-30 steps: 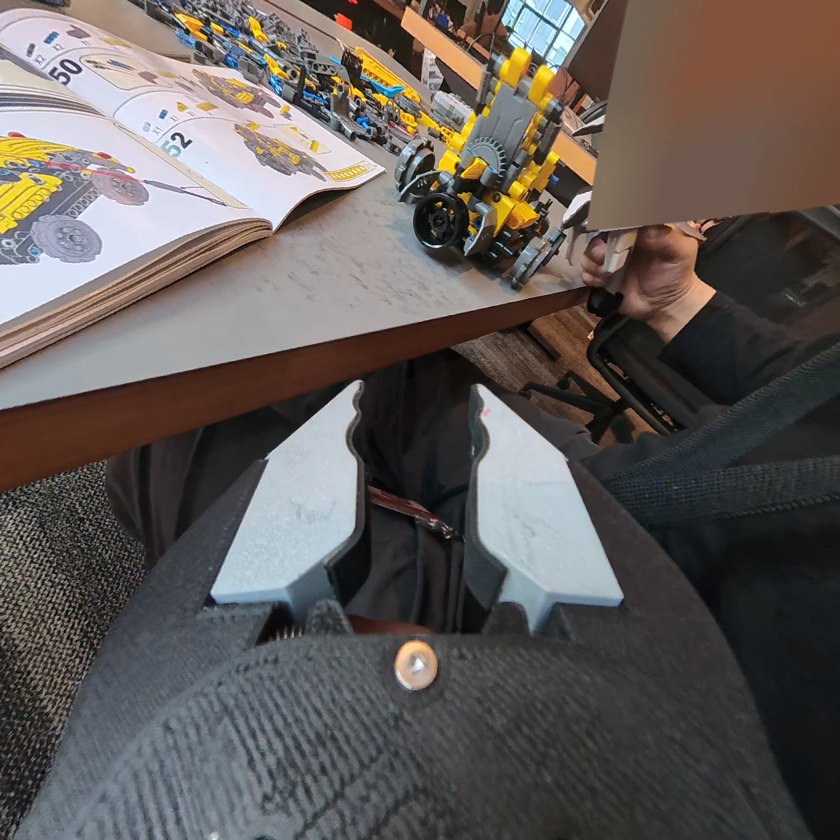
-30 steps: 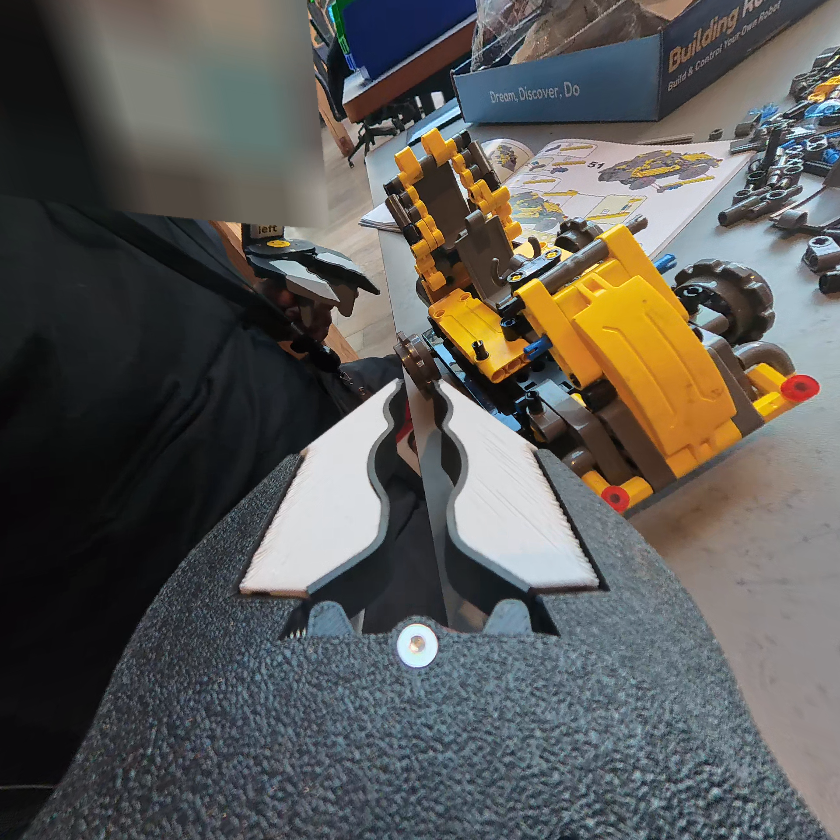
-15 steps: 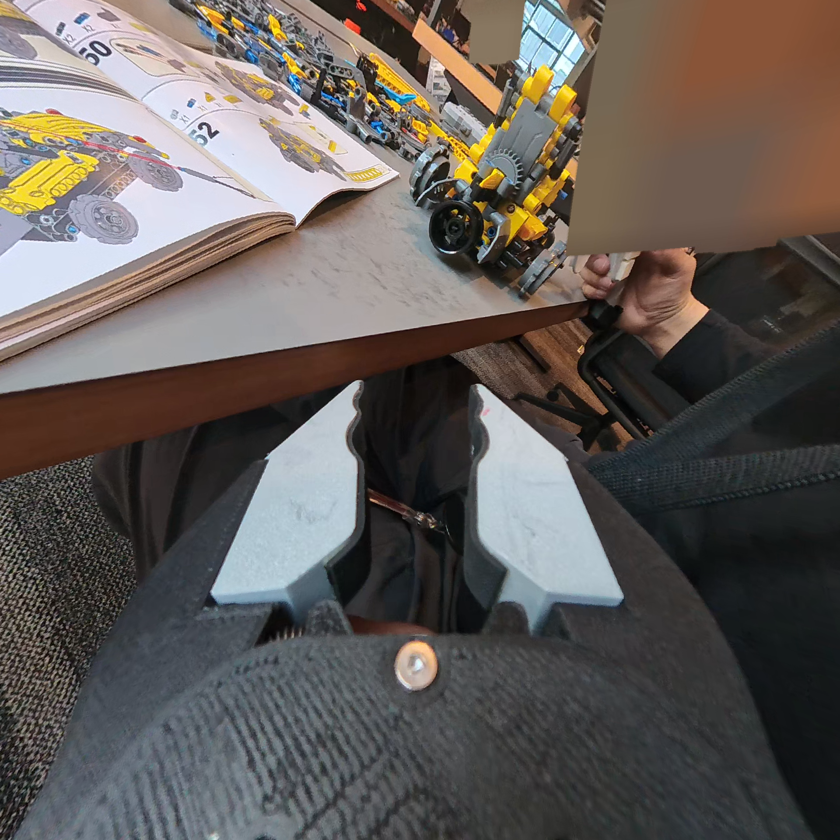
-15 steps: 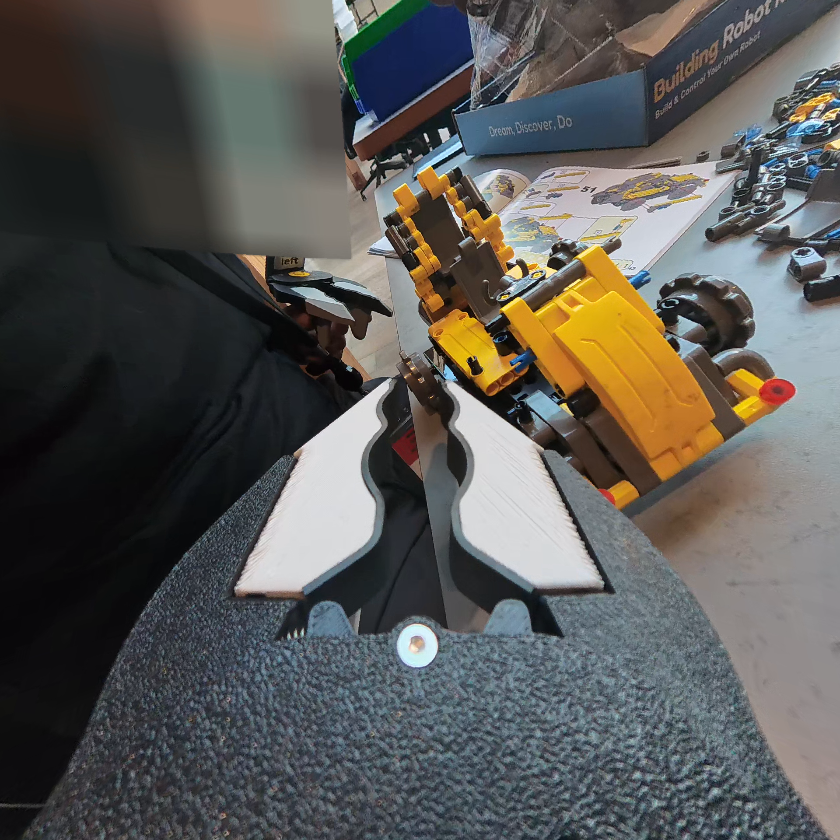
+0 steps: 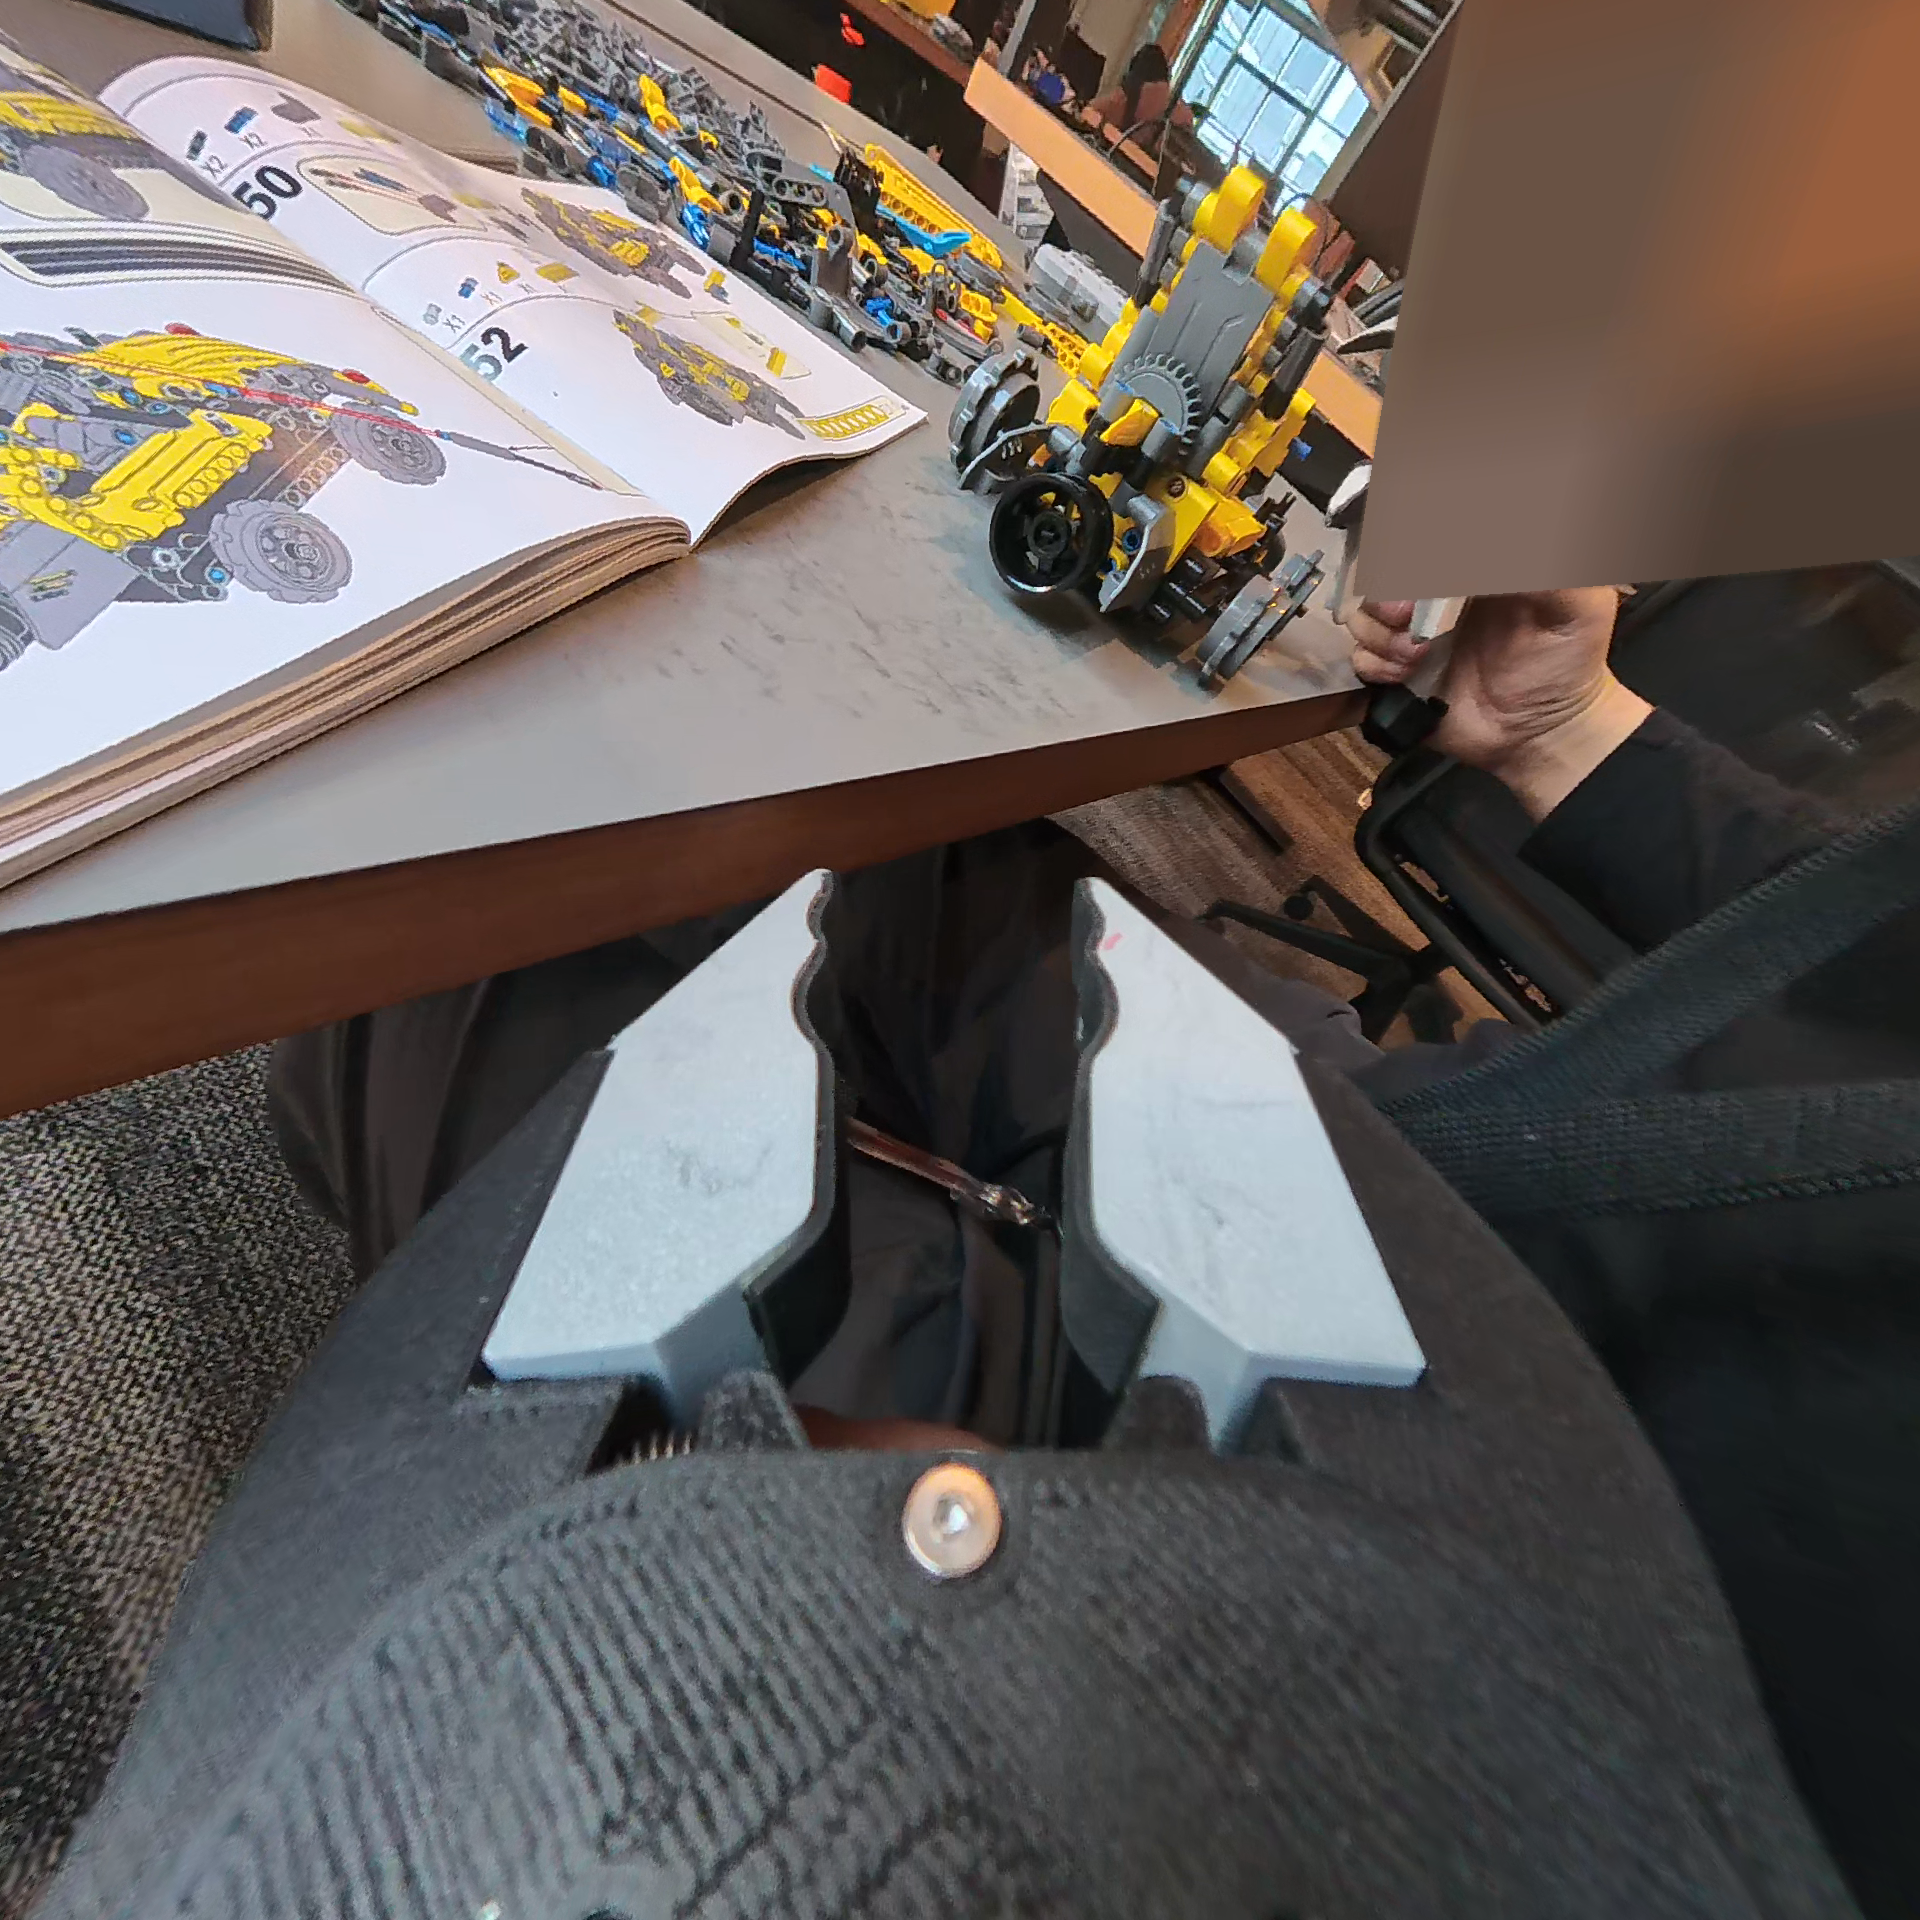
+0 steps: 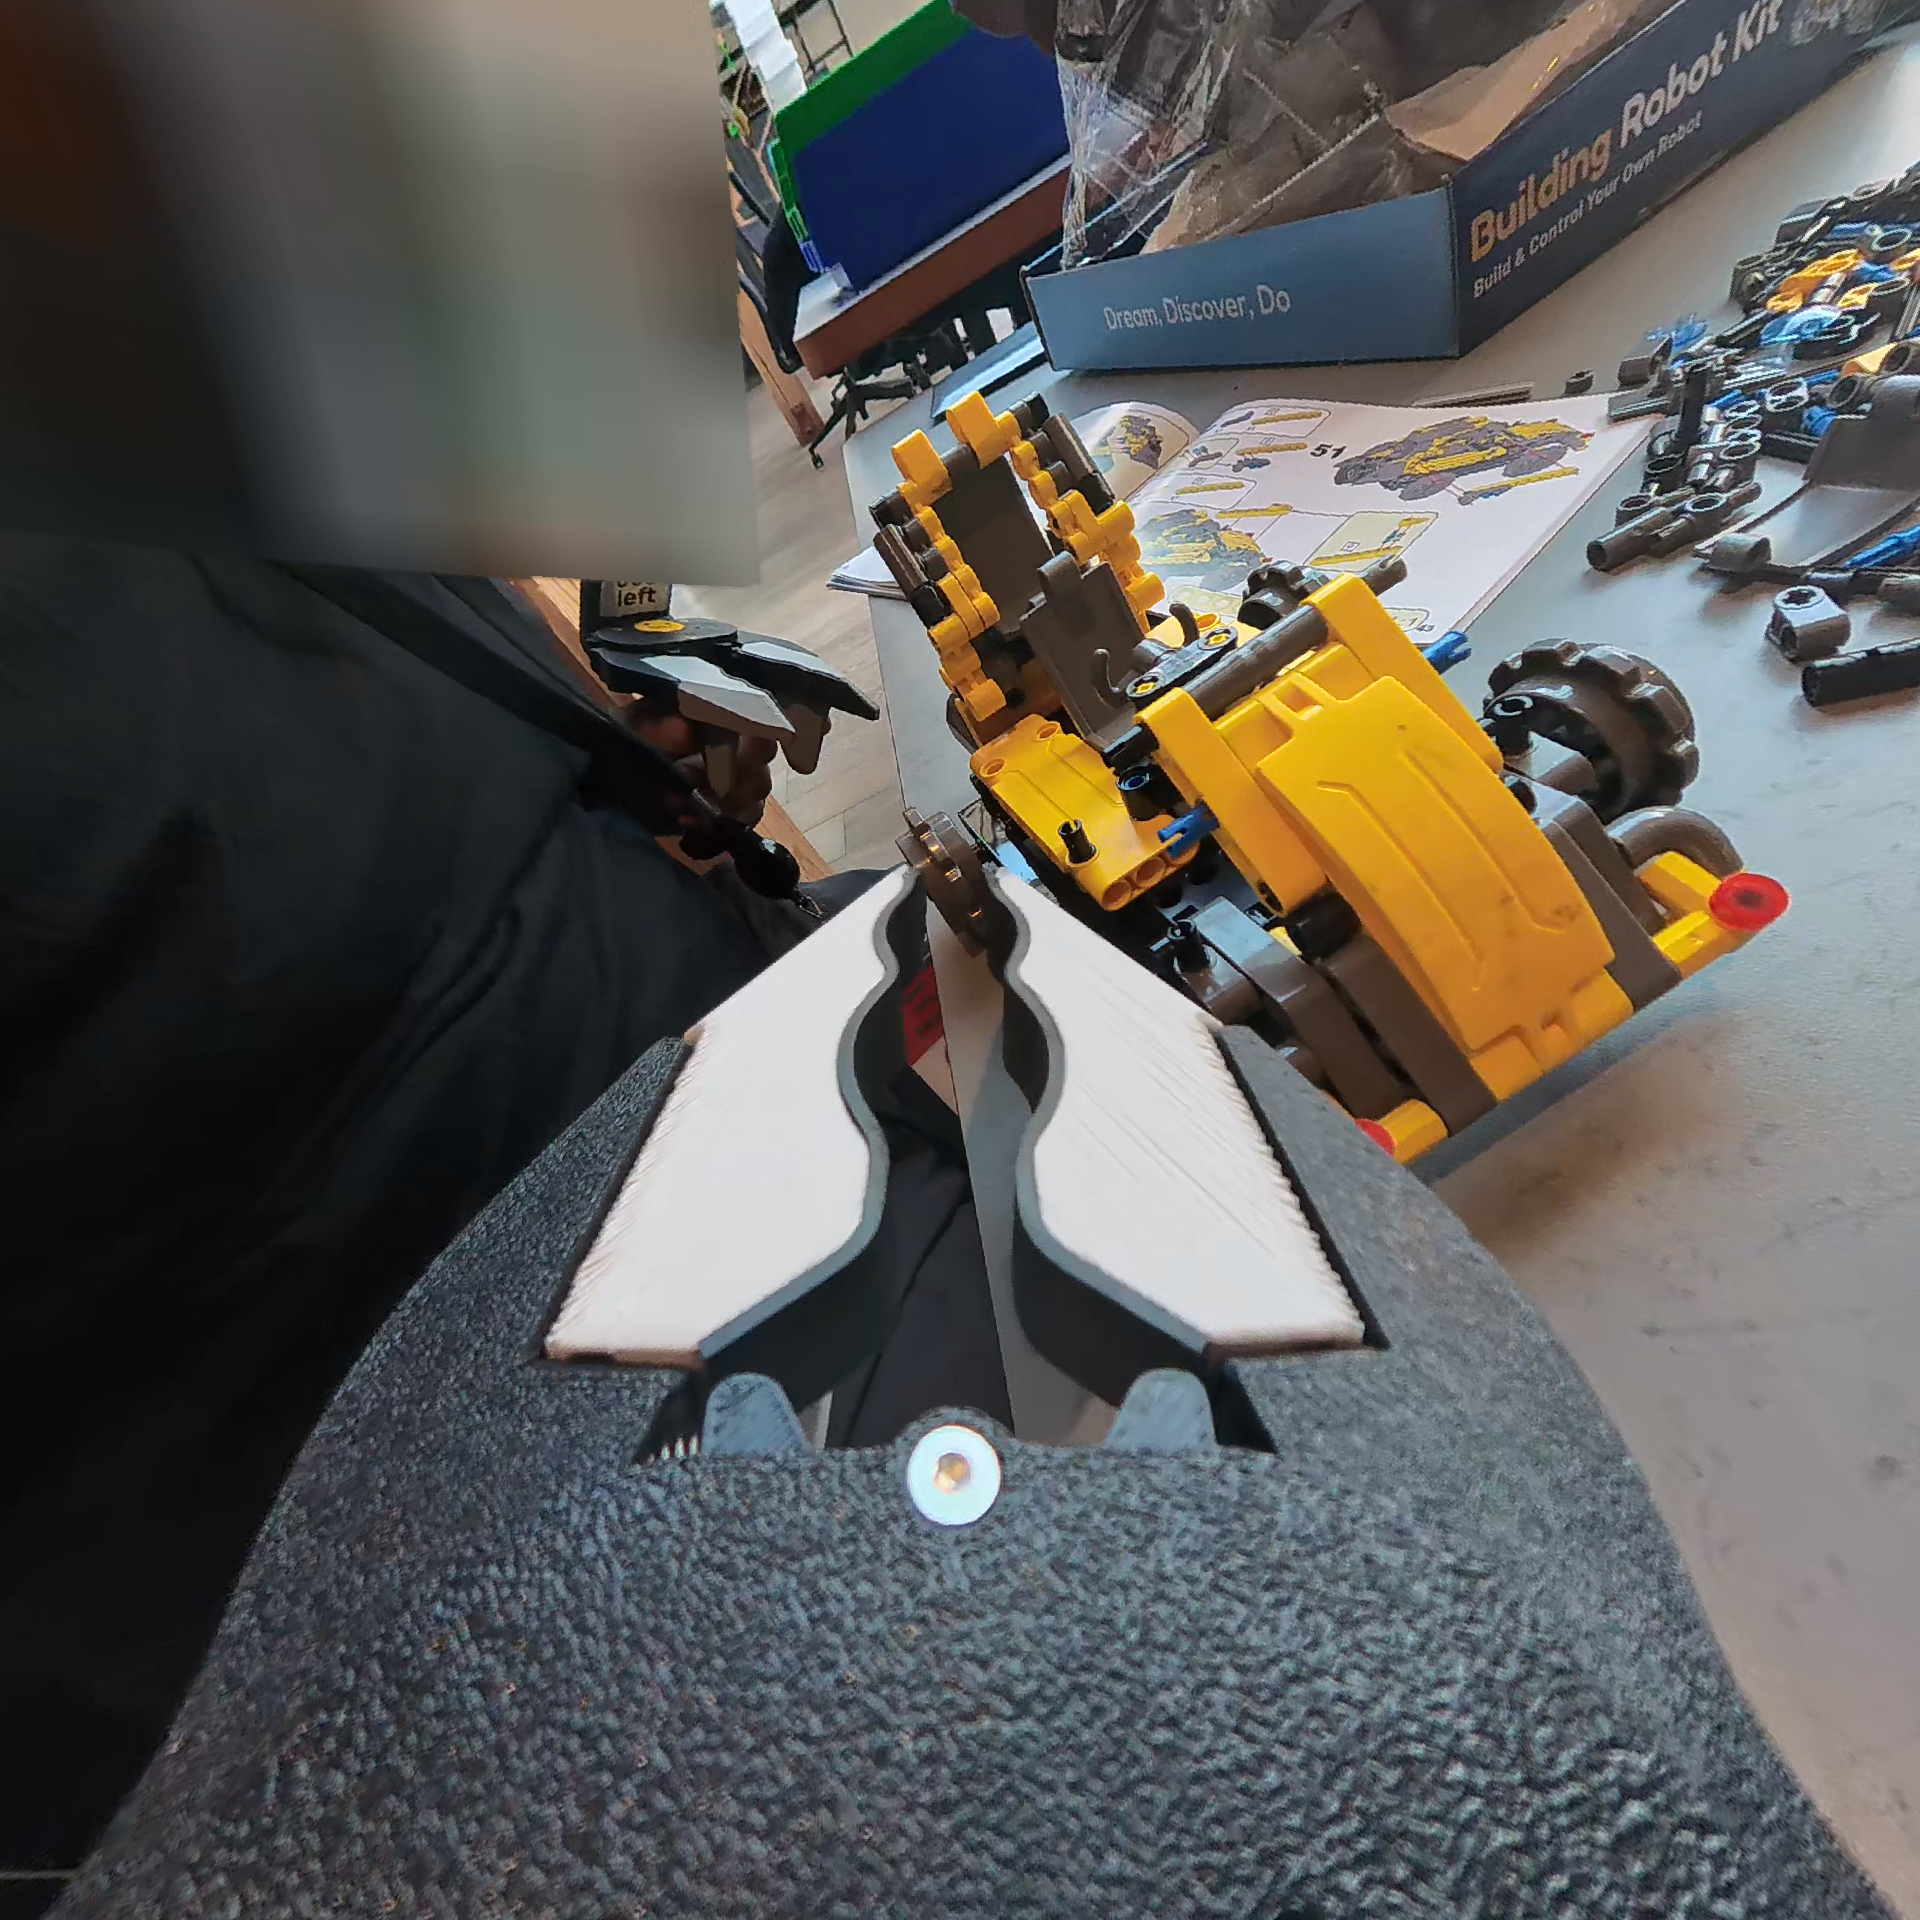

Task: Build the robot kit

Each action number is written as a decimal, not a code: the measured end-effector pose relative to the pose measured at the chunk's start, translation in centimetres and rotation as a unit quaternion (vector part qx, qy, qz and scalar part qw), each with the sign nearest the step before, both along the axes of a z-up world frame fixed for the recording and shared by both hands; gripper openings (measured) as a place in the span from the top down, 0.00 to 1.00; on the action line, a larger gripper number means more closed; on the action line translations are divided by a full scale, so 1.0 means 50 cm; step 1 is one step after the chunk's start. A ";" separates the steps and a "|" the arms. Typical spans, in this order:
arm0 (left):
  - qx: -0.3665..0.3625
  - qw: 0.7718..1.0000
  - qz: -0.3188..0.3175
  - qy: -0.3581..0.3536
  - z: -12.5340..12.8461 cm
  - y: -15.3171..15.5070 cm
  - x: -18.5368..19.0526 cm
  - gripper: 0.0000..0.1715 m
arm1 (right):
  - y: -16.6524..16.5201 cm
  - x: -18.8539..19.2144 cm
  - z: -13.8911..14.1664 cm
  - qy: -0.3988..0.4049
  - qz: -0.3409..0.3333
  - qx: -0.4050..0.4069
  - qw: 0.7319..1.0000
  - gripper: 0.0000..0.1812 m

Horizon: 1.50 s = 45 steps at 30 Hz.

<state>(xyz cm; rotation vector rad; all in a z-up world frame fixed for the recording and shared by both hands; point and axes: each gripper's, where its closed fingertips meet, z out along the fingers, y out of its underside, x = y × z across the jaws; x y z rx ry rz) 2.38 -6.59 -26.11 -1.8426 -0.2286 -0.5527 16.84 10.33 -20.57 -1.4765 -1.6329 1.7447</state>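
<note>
While the left tongs (image 5: 945,935) gape empty below the table (image 5: 727,727) edge at frame centre, the right tongs (image 6: 956,914) pinch a dark gear (image 6: 943,868) against the yellow model (image 6: 1351,831), likely seating it.

A grey-topped table (image 5: 790,665) with a brown wooden edge stands over speckled dark carpet (image 5: 114,1247), while a paned window (image 5: 1262,99) glows daylight beyond a farther wooden desk (image 5: 1049,135).

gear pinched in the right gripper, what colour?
Dark grey-brown gear, seen best in the right wrist view, between the right gripper's white fingers.
</note>
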 end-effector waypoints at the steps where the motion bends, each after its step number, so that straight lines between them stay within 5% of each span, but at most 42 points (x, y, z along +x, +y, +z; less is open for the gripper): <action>1: 0.000 1.000 0.001 0.004 0.001 0.000 -0.001 0.76 | 0.000 0.000 0.000 0.000 0.000 0.003 1.000 0.94; 26: -0.001 0.992 -0.023 0.123 0.005 0.024 0.061 0.76 | -0.062 0.010 -0.018 0.021 0.051 0.095 0.994 0.93; 45: 0.015 0.997 -0.007 0.069 0.019 0.005 0.014 0.77 | -0.023 -0.012 -0.009 -0.005 0.011 0.025 1.000 0.94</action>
